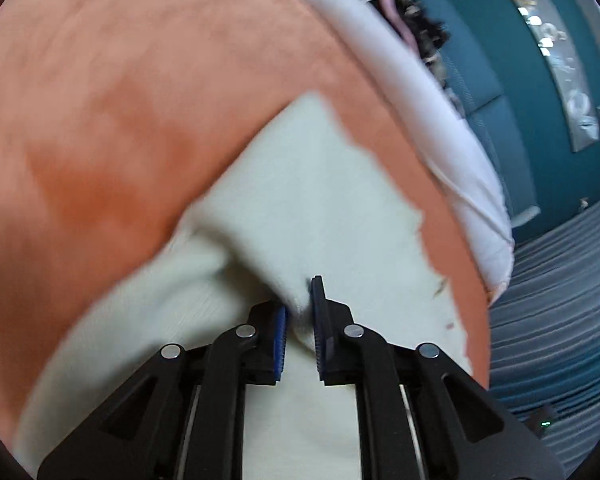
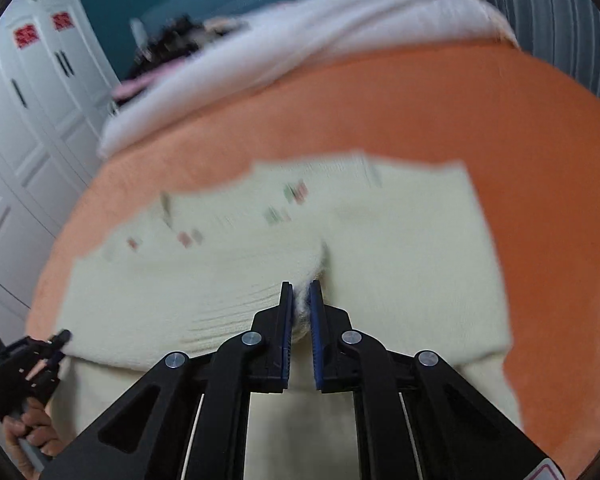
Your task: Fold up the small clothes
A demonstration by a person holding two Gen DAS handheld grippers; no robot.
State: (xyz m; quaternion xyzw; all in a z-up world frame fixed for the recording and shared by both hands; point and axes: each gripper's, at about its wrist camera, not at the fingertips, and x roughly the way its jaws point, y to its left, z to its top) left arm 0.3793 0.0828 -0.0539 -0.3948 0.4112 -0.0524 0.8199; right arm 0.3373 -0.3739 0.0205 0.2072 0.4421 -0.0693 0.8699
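Observation:
A small cream knit garment (image 1: 300,208) lies on an orange blanket (image 1: 120,100). My left gripper (image 1: 299,312) is shut on a bunched fold of the cream garment near its edge. In the right wrist view the same garment (image 2: 400,248) spreads across the orange blanket (image 2: 520,128), with small pink and green marks on its far part. My right gripper (image 2: 300,304) is shut on a pinch of the garment's fabric. The left gripper (image 2: 56,344) shows at the garment's left edge, held by a hand. Both views are motion-blurred.
A white bed cover (image 2: 300,40) lies behind the blanket, with dark and pink clothes (image 2: 168,40) piled on it. White wardrobe doors (image 2: 28,120) stand at the left. A teal wall (image 1: 500,60) and a striped grey carpet (image 1: 560,300) show at the right.

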